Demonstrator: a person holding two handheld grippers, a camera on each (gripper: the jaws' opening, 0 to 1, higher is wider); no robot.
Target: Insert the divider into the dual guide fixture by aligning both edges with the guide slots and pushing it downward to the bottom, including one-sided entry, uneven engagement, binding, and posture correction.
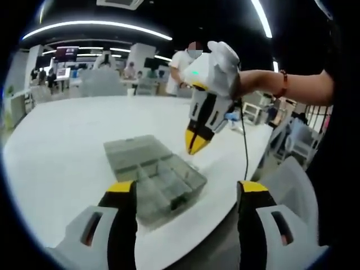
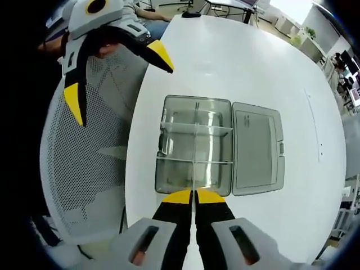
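Right gripper view looks straight down on your clear plastic compartment box, which sits on the white table with its hinged lid swung flat open to one side. Your right gripper has its yellow-tipped jaws pressed together on a thin clear divider, seen edge-on as a fine line running from the tips across the middle of the box; it stands above or within the open box, and you cannot tell from here whether its edges are seated in the guide slots. Two cross partitions span the box on either side of that line. Your left gripper shows at the upper left of this view with its jaws spread wide, holding nothing, over a white mesh chair beside the table edge. Left gripper view shows the same box near the table's edge, your own jaws apart and empty in the foreground, and the right gripper pointing down just above the box's far side, held by a hand.
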